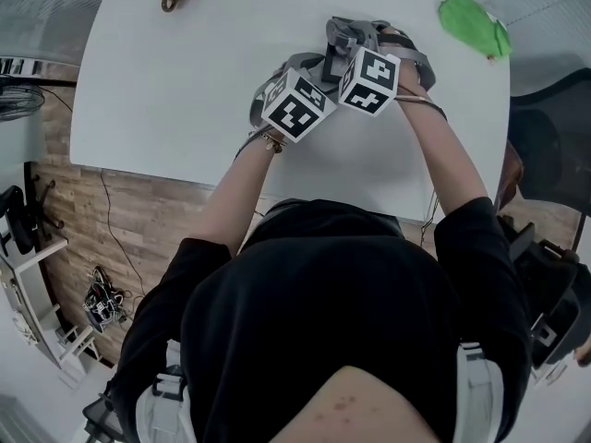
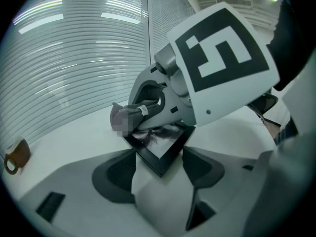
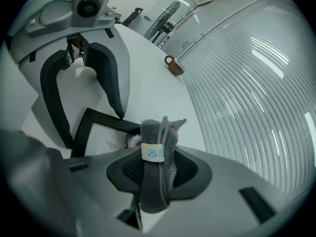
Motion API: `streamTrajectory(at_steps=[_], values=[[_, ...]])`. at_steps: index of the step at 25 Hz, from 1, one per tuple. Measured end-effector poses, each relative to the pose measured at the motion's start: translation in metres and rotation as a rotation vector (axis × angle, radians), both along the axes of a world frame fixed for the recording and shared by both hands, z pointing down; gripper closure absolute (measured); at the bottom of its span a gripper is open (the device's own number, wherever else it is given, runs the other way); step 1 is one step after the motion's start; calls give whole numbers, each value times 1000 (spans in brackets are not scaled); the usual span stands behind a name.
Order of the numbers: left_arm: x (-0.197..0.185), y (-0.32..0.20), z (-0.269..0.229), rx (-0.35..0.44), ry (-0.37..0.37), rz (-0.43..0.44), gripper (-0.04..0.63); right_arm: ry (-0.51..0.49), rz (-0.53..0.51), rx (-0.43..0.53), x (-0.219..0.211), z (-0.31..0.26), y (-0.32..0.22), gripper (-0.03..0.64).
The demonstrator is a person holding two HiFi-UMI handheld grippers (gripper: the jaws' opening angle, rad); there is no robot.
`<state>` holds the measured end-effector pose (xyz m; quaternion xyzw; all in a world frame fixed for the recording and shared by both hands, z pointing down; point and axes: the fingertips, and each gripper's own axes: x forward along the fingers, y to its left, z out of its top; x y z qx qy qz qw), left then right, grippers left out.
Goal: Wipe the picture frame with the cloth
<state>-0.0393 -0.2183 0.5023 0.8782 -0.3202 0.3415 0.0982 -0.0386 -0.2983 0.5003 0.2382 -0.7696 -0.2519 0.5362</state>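
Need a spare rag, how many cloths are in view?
2: a folded grey cloth clamped in the right tool, at the black picture frame; a crumpled green cloth on the white table's far right corner. More may be hidden.

Here's the picture frame (image 2: 159, 158) — a slim black surround with a pale print under its glass, dark wispy marks showing on it. It sits corner-first towards the left claw (image 2: 158, 157), that corner pinched between the two dark pads, and the rest of it reaches out over the white table. On to the cloth (image 3: 160, 132) — grey, soft and bunched into a thick fold, with a small white label stitched to it. It stands upright, clamped in the right claw (image 3: 158, 171), and its free end presses onto the face of the print just inside the far edge.
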Motion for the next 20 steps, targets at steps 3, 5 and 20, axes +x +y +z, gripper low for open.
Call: streamTrajectory(at_steps=[3, 5, 20], values=[[-1, 0, 0, 1, 0, 0, 285, 1, -3, -3, 0, 0, 5, 506], [-1, 0, 1, 1, 0, 0, 287, 5, -10, -6, 0, 0, 9, 506], [-1, 0, 0, 5, 1, -1, 285, 23, -55, -32, 0, 1, 40, 506]])
